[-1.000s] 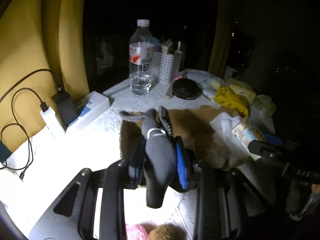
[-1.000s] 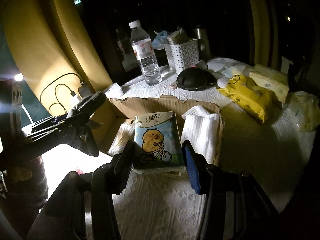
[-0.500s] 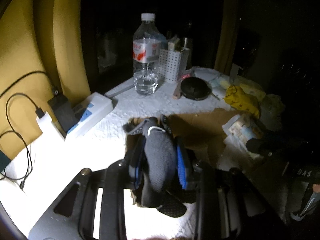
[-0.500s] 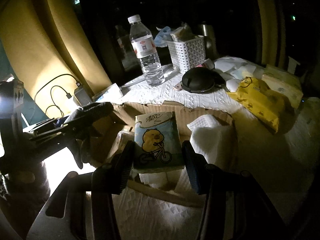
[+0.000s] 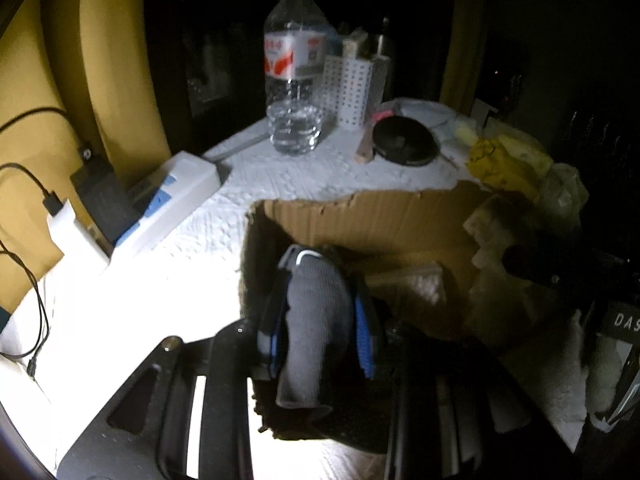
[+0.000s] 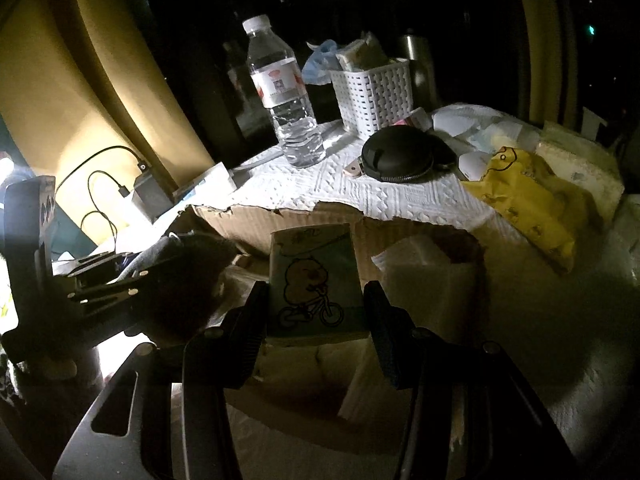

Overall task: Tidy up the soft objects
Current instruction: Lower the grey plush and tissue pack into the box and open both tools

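My left gripper (image 5: pixel 318 316) is shut on a grey sock (image 5: pixel 316 320) and holds it inside the open cardboard box (image 5: pixel 380 216), near the box's left wall. My right gripper (image 6: pixel 316 304) is shut on a pale green tissue pack (image 6: pixel 314 280) with a cartoon animal on a bicycle, held over the same box (image 6: pixel 280 220). A folded white towel (image 6: pixel 428 276) lies in the box to the right of the pack. The left gripper with the sock also shows at the left of the right wrist view (image 6: pixel 160 264).
Behind the box stand a water bottle (image 5: pixel 294 76), a white perforated basket (image 6: pixel 376 92) and a round black case (image 6: pixel 400 158). A yellow packet (image 6: pixel 528 200) lies at the right. A white power strip (image 5: pixel 172 196), chargers and cables (image 5: pixel 24 160) sit at the left.
Both grippers have moved forward and down into the box. The sock has dropped from above the rim to below it; the tissue pack now sits lower over the box.
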`<state>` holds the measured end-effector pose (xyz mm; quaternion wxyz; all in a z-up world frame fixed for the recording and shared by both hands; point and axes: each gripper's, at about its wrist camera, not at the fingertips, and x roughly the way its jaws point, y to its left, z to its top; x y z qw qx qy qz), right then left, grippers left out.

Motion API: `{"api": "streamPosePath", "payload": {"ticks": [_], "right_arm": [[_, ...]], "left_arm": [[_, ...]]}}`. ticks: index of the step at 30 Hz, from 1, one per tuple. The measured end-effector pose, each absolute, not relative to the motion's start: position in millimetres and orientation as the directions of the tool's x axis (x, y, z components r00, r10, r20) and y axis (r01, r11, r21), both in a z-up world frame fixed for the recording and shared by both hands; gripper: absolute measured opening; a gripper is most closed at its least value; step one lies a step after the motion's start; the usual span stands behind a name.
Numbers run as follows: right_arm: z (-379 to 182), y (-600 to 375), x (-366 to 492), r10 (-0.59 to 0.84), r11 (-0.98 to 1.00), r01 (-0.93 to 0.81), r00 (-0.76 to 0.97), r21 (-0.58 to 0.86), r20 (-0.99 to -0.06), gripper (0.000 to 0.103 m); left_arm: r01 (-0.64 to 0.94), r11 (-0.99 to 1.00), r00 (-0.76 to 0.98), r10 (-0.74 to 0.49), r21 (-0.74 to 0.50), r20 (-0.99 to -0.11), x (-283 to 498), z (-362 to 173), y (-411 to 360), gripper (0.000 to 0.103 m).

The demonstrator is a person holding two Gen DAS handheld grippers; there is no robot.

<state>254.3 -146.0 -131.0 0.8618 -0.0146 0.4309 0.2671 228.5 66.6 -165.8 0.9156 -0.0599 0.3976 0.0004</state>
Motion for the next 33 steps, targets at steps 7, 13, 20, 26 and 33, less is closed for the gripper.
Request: {"api": "streamPosePath", "payload": {"ticks": [7,13,20,26,33], "right_arm": [[-143,-140,261,0.451,0.855,-0.471,0.470,0.217,-0.758,0.051],[-150,-134,264,0.447,0.853,-0.477,0.463,0.210,-0.766,0.051],[-145,-134,261,0.444,0.853,-0.484,0.480,0.194,-0.757,0.058],[-137,-141,255,0.448,0.856,-0.480,0.501,0.194,-0.741,0.058],[-143,-146,249,0.422,0.859,-0.486,0.499,0.158,-0.757,0.057]], "left_arm": [[-0.055,0.992,0.670,-0.049,-0.115,-0.740,232,-166,65,0.035],[-0.057,0.992,0.682,-0.046,-0.116,-0.730,224,-153,68,0.054],[-0.076,0.987,0.698,-0.048,-0.140,-0.714,210,-140,76,0.054],[-0.109,0.985,0.696,-0.021,-0.135,-0.718,203,-138,86,0.054],[-0.157,0.979,0.634,-0.002,-0.131,-0.774,212,-160,92,0.054]]}}
